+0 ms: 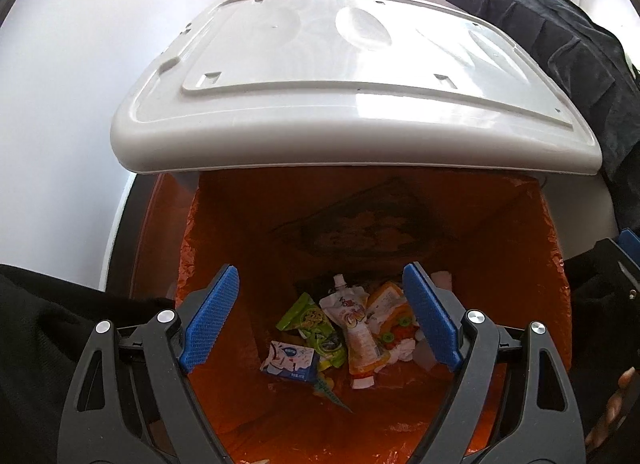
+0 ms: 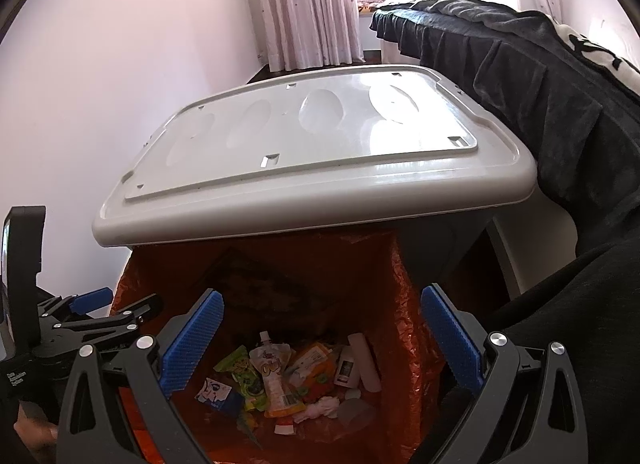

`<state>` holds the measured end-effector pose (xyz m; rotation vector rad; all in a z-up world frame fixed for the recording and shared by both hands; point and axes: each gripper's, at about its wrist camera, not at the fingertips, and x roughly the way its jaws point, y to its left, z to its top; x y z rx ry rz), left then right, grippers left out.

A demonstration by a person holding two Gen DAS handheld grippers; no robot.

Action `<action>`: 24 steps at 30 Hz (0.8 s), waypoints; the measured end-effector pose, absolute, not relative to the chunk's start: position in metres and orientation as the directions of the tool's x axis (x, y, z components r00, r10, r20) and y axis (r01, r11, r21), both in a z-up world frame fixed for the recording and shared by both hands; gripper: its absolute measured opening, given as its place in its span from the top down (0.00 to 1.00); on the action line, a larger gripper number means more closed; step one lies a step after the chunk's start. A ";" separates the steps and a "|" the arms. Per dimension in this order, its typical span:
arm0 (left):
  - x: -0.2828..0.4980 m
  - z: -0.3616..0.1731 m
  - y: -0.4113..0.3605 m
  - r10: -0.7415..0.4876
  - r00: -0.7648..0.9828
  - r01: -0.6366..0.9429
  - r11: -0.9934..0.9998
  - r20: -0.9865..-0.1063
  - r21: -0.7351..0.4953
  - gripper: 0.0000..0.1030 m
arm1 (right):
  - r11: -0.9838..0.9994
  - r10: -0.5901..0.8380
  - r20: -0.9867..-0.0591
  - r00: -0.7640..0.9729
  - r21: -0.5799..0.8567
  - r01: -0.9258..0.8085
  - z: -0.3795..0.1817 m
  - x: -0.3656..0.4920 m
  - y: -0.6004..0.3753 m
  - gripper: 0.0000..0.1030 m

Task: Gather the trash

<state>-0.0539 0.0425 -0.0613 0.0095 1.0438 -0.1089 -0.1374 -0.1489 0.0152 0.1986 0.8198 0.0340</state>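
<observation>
Both your left hand-held gripper (image 1: 320,316) and right hand-held gripper (image 2: 320,344) hang released and empty over the bin (image 1: 520,264); the trash (image 1: 352,328) lies at its bottom. Drop looks finished; next, go fetch any remaining litter.

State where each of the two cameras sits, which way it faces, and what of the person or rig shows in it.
Left wrist: sits on the left gripper, looking down into the bin's orange liner under the raised grey lid; own open blue fingers, dark sleeve, part of the right gripper at right edge.
Right wrist: sits on the right gripper, same downward view; own open fingers, left gripper at left.
Shared: lid, liner, spouted pouch, green wrapper, blue-white carton.
</observation>
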 end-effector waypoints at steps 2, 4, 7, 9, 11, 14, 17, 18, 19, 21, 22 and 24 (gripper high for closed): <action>-0.054 -0.061 0.043 -0.093 0.495 0.103 0.994 -0.864 -0.048 0.20 | 0.982 0.105 -0.724 0.682 0.186 0.046 0.015 -0.138 -0.148 0.05; -0.054 -0.060 0.043 -0.098 0.497 0.105 0.993 -0.862 -0.053 0.20 | 0.982 0.103 -0.725 0.681 0.184 0.047 0.015 -0.137 -0.147 0.05; -0.055 -0.059 0.045 -0.108 0.498 0.103 0.993 -0.861 -0.065 0.20 | 0.981 0.103 -0.728 0.678 0.185 0.050 0.015 -0.137 -0.148 0.05; -0.055 -0.058 0.046 -0.115 0.496 0.105 0.992 -0.861 -0.072 0.20 | 0.981 0.104 -0.730 0.675 0.187 0.052 0.014 -0.137 -0.149 0.05; -0.056 -0.058 0.046 -0.116 0.496 0.108 0.992 -0.861 -0.071 0.20 | 0.981 0.103 -0.733 0.673 0.187 0.053 0.014 -0.136 -0.150 0.05; -0.056 -0.058 0.046 -0.118 0.496 0.112 0.991 -0.861 -0.071 0.20 | 0.982 0.102 -0.735 0.670 0.183 0.051 0.013 -0.135 -0.149 0.05; -0.056 -0.058 0.046 -0.117 0.491 0.116 0.991 -0.863 -0.068 0.20 | 0.982 0.102 -0.736 0.669 0.181 0.049 0.012 -0.135 -0.149 0.05; -0.055 -0.059 0.045 -0.117 0.490 0.117 0.991 -0.864 -0.068 0.20 | 0.982 0.102 -0.737 0.668 0.182 0.050 0.012 -0.135 -0.149 0.05; -0.055 -0.059 0.045 -0.117 0.489 0.118 0.991 -0.864 -0.068 0.20 | 0.982 0.102 -0.737 0.668 0.182 0.050 0.012 -0.135 -0.149 0.05; -0.055 -0.058 0.044 -0.118 0.492 0.117 0.991 -0.862 -0.069 0.20 | 0.982 0.103 -0.738 0.667 0.183 0.051 0.012 -0.135 -0.149 0.05; -0.055 -0.058 0.044 -0.122 0.493 0.119 0.990 -0.861 -0.072 0.20 | 0.982 0.103 -0.738 0.667 0.184 0.051 0.012 -0.135 -0.149 0.05; -0.055 -0.058 0.044 -0.124 0.494 0.121 0.990 -0.861 -0.073 0.20 | 0.982 0.103 -0.738 0.666 0.183 0.051 0.012 -0.135 -0.150 0.05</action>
